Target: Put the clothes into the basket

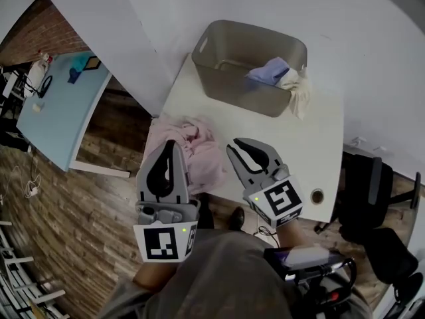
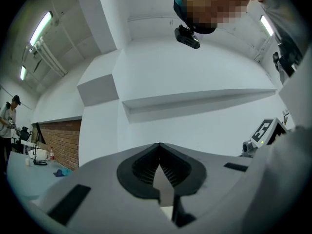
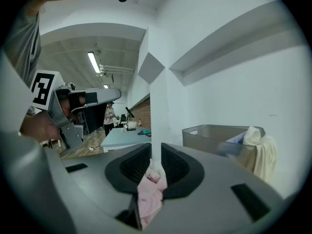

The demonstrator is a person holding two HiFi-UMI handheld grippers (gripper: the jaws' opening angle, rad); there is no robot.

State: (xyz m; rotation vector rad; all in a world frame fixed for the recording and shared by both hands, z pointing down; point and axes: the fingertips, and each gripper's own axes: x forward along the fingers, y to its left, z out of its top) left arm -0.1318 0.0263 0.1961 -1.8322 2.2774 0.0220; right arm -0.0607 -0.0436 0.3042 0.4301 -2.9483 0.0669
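A pink garment (image 1: 199,148) lies crumpled at the near left of the white table (image 1: 319,145). My right gripper (image 1: 238,146) is at its right edge. In the right gripper view the right gripper (image 3: 156,152) has a fold of the pink garment (image 3: 150,191) pinched in the narrow gap between its jaws. My left gripper (image 1: 170,145) hovers over the garment's near left side. It is shut and empty, and the left gripper (image 2: 159,145) points up at a white wall. The grey basket (image 1: 226,42) stands at the table's far side, holding a blue cloth (image 1: 269,70) with a cream cloth (image 1: 299,92) draped over its rim.
A light-blue table (image 1: 60,108) stands to the left over the wooden floor. A black chair (image 1: 372,178) is at the table's right. A cable hole (image 1: 317,195) sits near the table's front right corner. The basket (image 3: 209,135) shows to the right in the right gripper view.
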